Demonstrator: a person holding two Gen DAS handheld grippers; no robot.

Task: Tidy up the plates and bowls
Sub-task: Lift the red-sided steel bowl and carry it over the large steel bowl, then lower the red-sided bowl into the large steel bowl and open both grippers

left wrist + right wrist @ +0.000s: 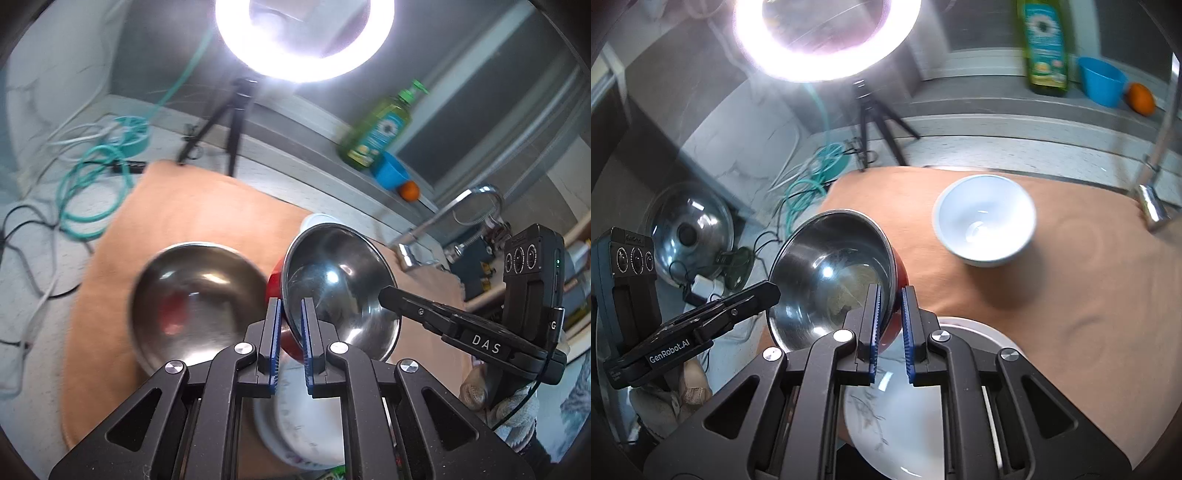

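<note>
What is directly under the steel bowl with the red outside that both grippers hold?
Under the tilted red-sided steel bowl lies a white plate with a grey drawing, on the orange cloth. The gripper bodies cover much of the plate, so its whole pattern stays hidden.

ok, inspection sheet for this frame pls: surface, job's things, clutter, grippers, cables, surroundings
surface: orange cloth over a speckled counter.
job's things: red bowl, steel inside, lifted and tilted; steel bowl and white bowl on the cloth; white plate below the jaws.
clutter: pot lid, soap bottle, blue cup, orange.
grippers: left gripper and right gripper each shut on the red bowl's rim, opposite sides.
cables: teal coil and leads beside the cloth.
surroundings: ring light on a tripod; tap.
</note>
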